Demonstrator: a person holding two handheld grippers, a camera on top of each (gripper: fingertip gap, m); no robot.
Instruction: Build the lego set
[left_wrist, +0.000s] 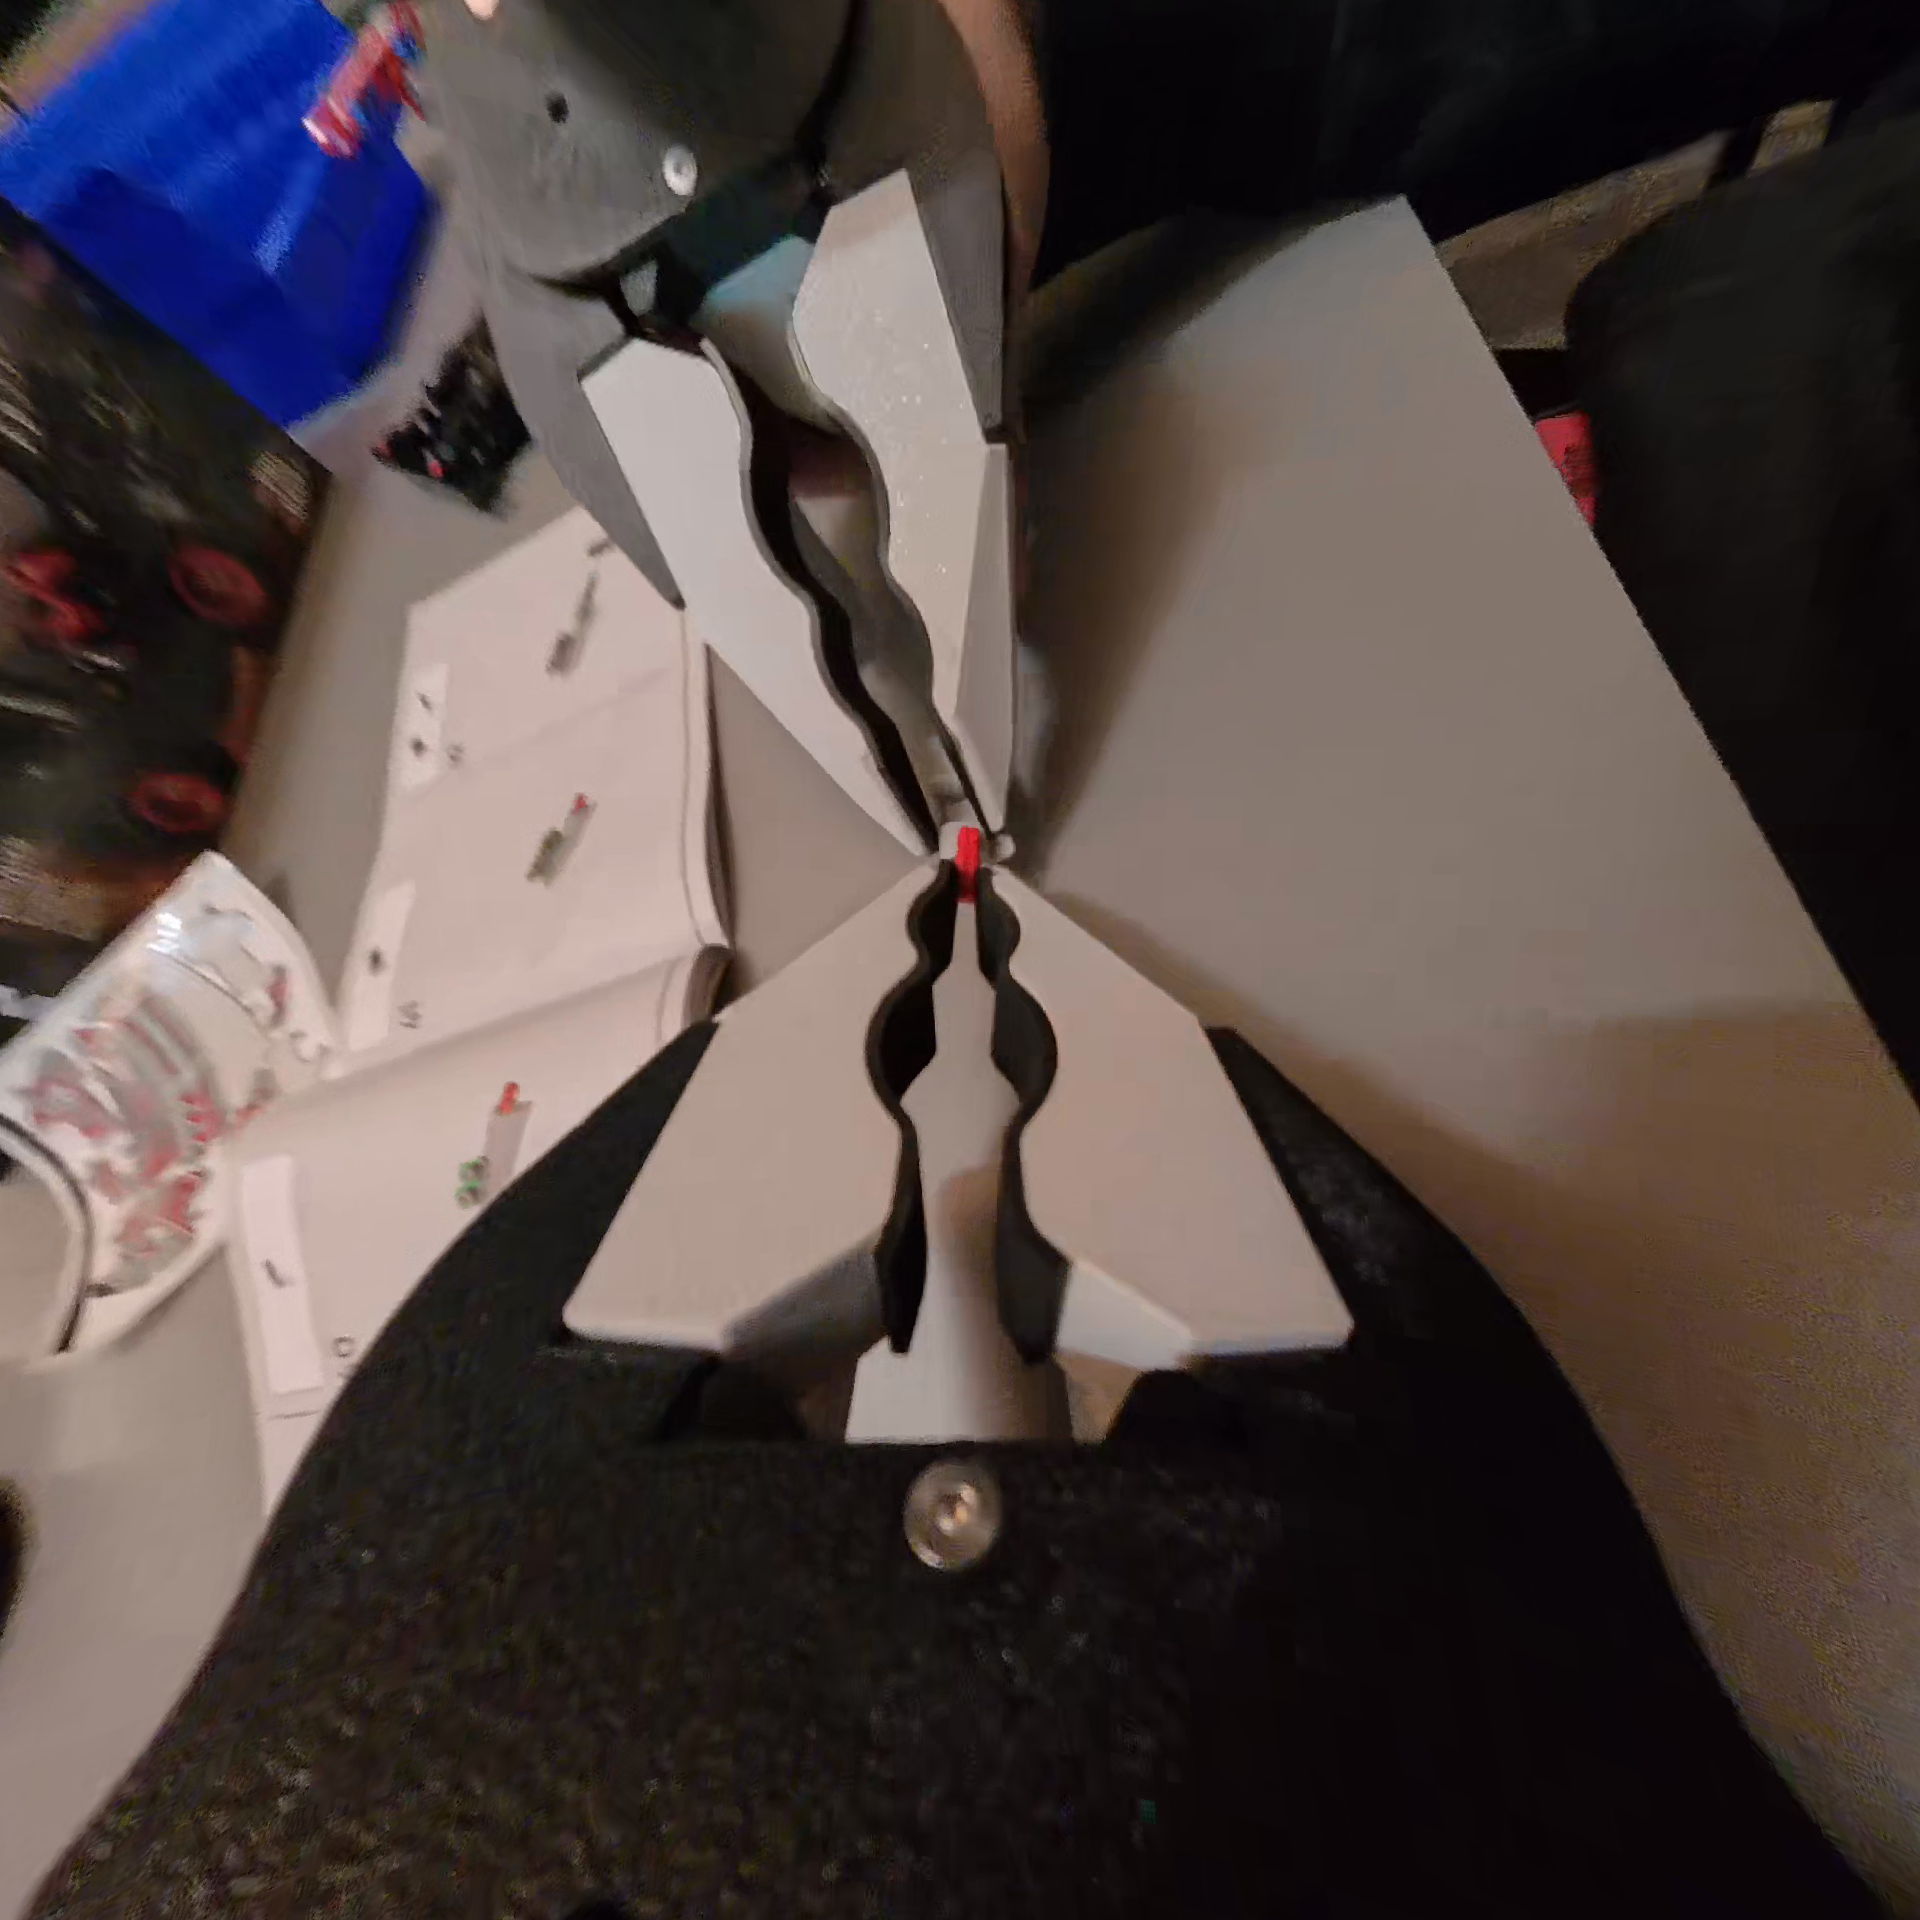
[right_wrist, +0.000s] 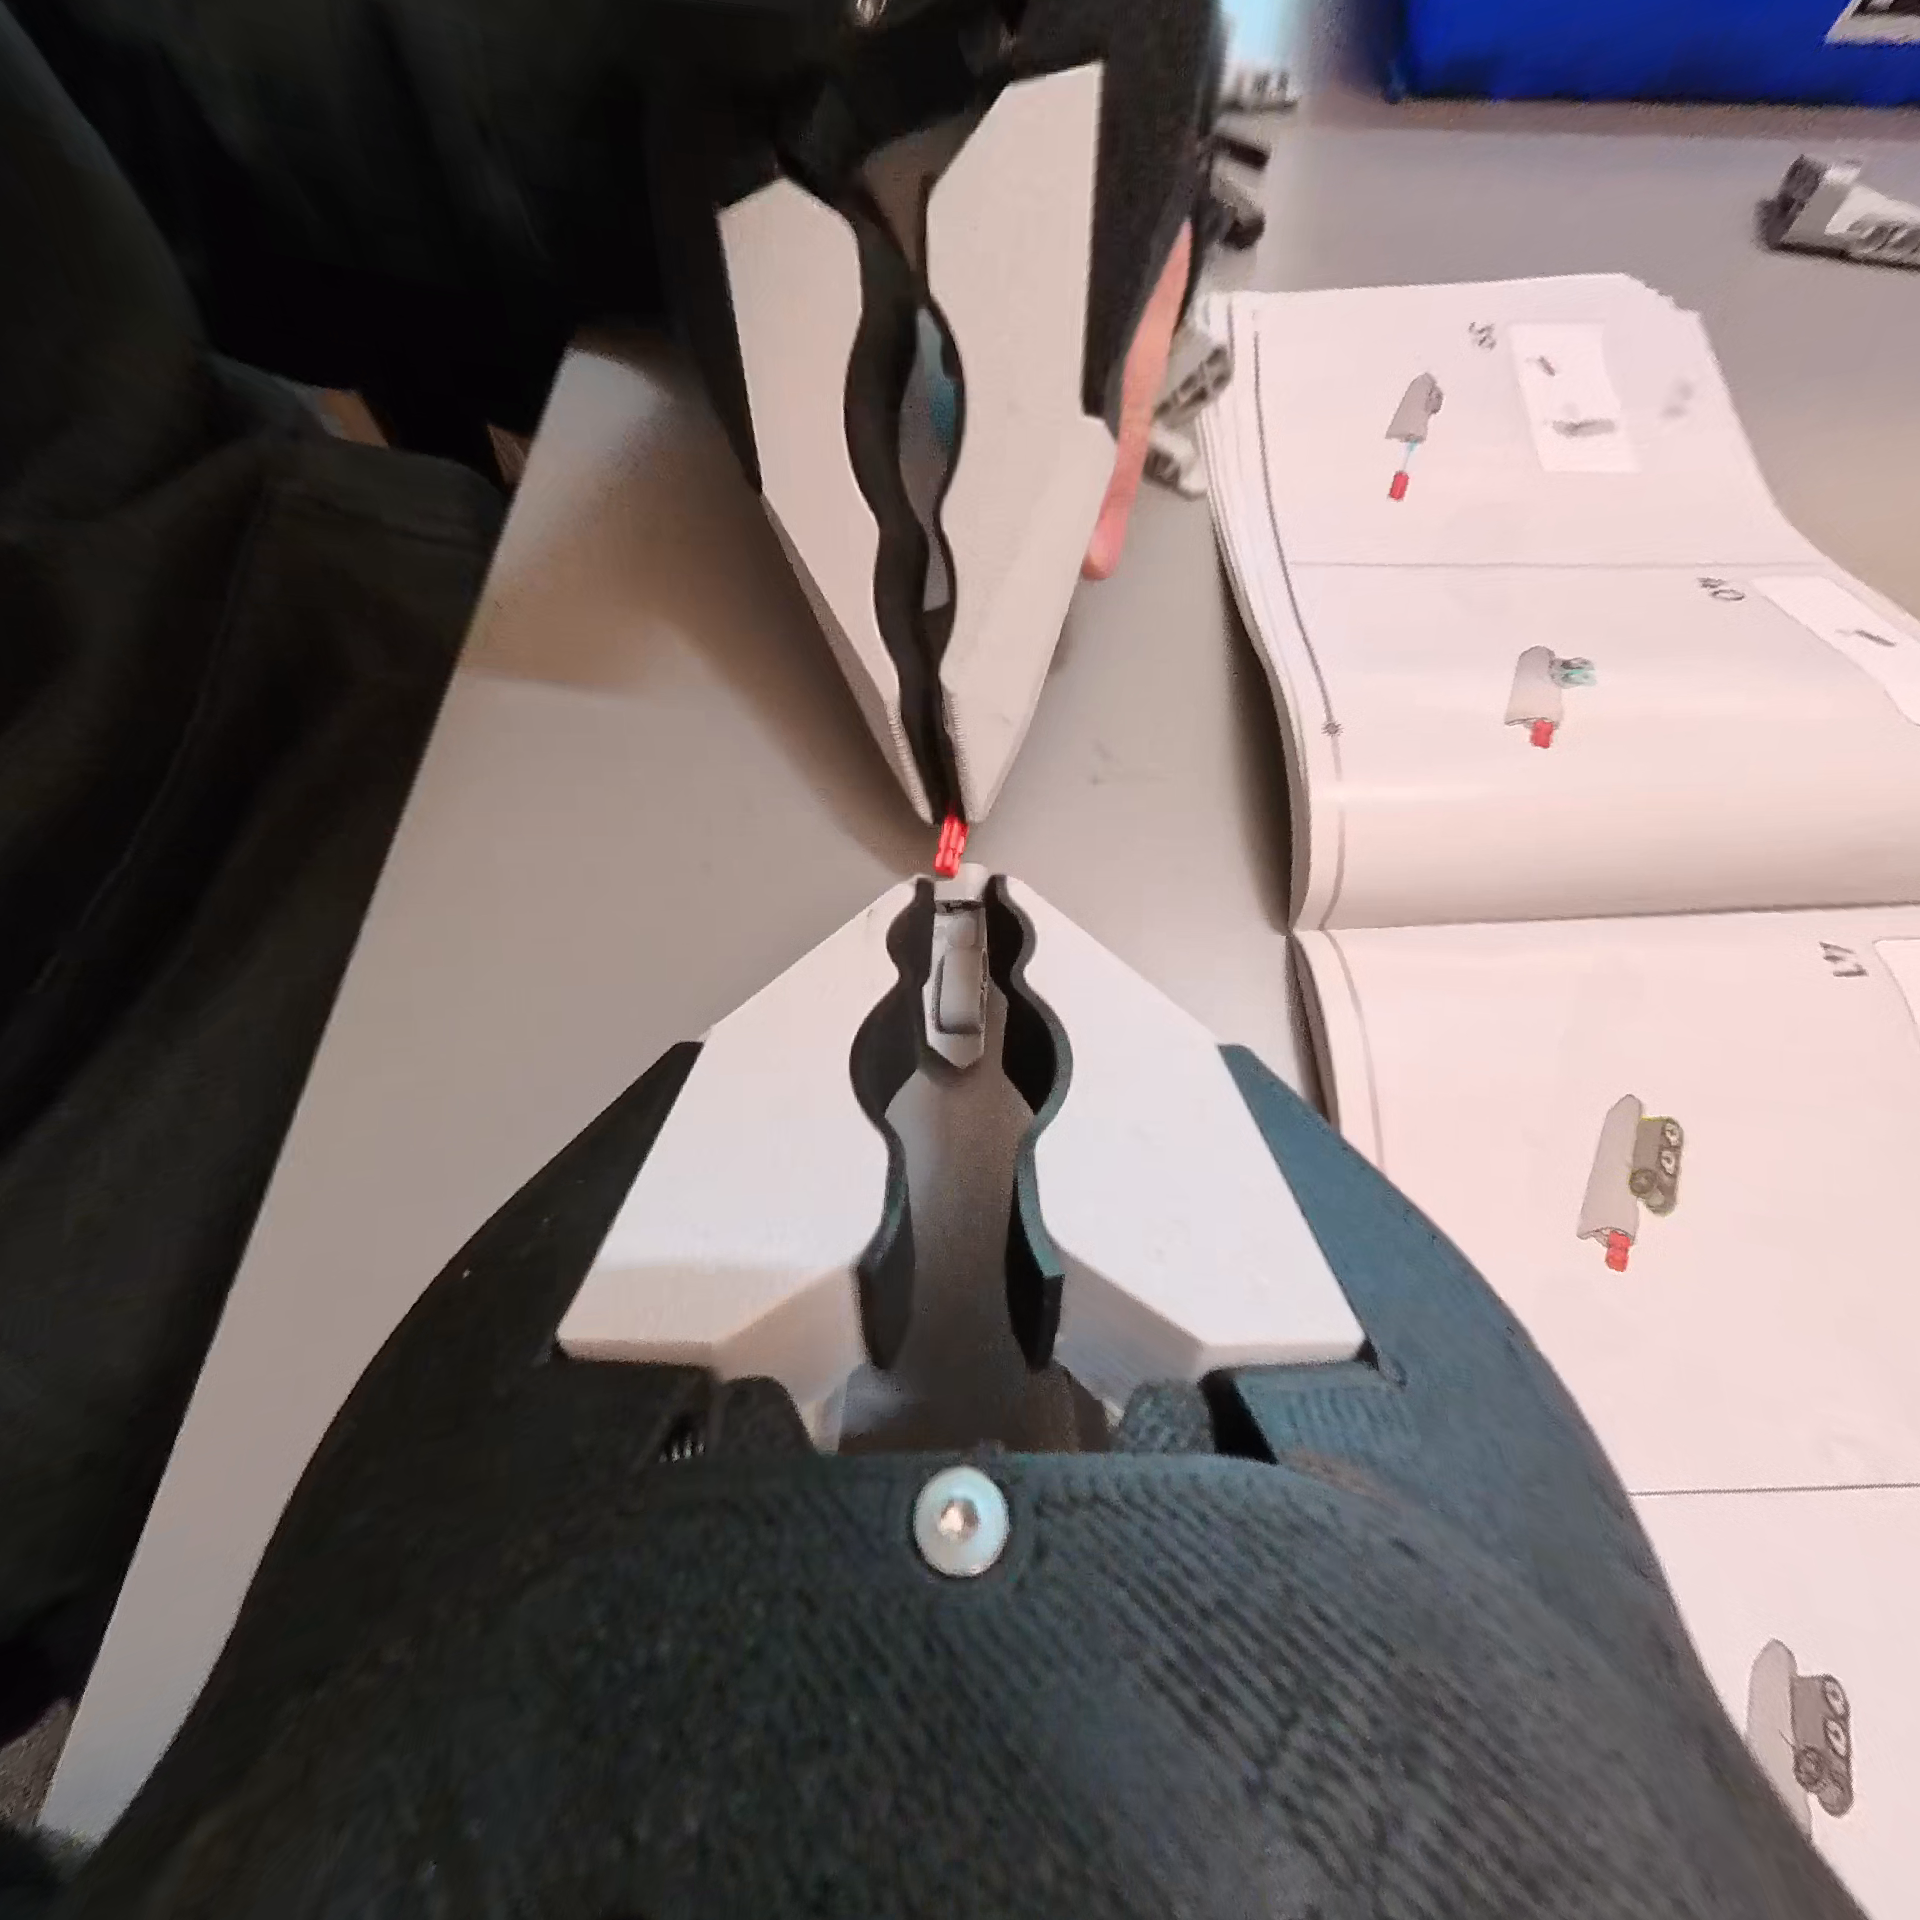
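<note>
My left gripper (left_wrist: 966, 883) is shut on a small red peg (left_wrist: 968, 854) held at its fingertips. My right gripper (right_wrist: 961, 888) is shut on a light grey lego piece (right_wrist: 956, 977) that lies between its fingers. The two grippers point tip to tip above the grey table (left_wrist: 1351, 831). In the right wrist view the left gripper (right_wrist: 948, 805) comes in from above with the red peg (right_wrist: 950, 842) sticking out, its end just short of the grey piece's front. In the left wrist view the right gripper (left_wrist: 961, 800) comes in from above; only a sliver of the grey piece (left_wrist: 982, 840) shows.
An open instruction booklet (right_wrist: 1558, 779) lies on the table beside the grippers; it also shows in the left wrist view (left_wrist: 540, 779). A clear bag of parts (left_wrist: 145, 1101), a dark box (left_wrist: 104, 623) and a blue box (left_wrist: 208, 187) stand beyond it. The table edge (right_wrist: 436, 779) borders dark clothing. Only a small space, under 4 cm, lies between the two pairs of fingers.
</note>
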